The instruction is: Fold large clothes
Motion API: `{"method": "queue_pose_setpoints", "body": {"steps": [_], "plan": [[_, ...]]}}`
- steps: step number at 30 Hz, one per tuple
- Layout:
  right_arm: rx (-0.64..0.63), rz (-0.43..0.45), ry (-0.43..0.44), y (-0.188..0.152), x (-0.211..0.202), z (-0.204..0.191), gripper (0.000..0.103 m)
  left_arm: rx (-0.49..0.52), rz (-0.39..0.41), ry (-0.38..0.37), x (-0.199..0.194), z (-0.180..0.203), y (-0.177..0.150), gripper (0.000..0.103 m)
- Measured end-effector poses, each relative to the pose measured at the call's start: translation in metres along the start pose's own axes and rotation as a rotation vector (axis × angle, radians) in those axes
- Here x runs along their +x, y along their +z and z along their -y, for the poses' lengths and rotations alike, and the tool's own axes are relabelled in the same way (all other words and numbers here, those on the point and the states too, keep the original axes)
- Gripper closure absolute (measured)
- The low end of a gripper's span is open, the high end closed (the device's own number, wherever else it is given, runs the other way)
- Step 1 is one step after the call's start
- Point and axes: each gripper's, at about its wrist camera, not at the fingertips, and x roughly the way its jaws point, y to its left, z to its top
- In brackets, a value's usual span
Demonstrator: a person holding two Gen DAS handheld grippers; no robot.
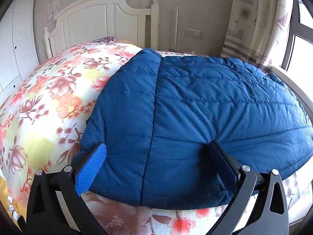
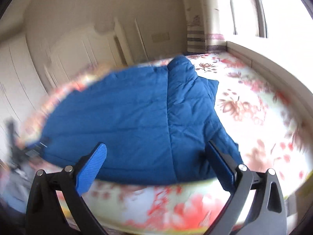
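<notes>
A blue quilted puffer jacket (image 1: pixel 195 105) lies flat on a floral bedsheet (image 1: pixel 49 98). My left gripper (image 1: pixel 158 148) is open, its jaws wide apart over the jacket's near hem, with nothing between the pads. In the right wrist view the jacket (image 2: pixel 127 113) has one side folded over onto itself (image 2: pixel 187 98). My right gripper (image 2: pixel 156 148) is open just above the jacket's near edge and holds nothing. The right wrist view is blurred by motion.
A white headboard (image 1: pixel 101 17) stands at the far end of the bed. A white wardrobe (image 1: pixel 13 39) is on the left. A curtain (image 1: pixel 254 19) and a window ledge (image 2: pixel 264 58) run along the right side. The floral sheet (image 2: pixel 254 107) shows right of the jacket.
</notes>
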Motion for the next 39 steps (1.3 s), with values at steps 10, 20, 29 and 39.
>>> {"method": "queue_pose_setpoints", "body": {"steps": [10, 20, 29, 39], "plan": [[0.2, -0.107, 0.138, -0.023, 0.025, 0.023, 0.01, -0.005, 0.001, -0.003, 0.0, 0.0, 0.0, 0.004], [0.388, -0.024, 0.114, 0.022, 0.095, 0.014, 0.04, -0.007, 0.001, -0.016, 0.0, -0.001, -0.001, 0.004], [0.376, 0.1, 0.214, 0.012, 0.073, 0.021, 0.067, -0.021, 0.055, -0.077, -0.027, 0.042, 0.074, 0.004], [0.309, 0.192, 0.19, 0.032, 0.045, 0.025, 0.072, 0.095, -0.19, 0.074, 0.134, 0.15, 0.175, 0.004]]}}
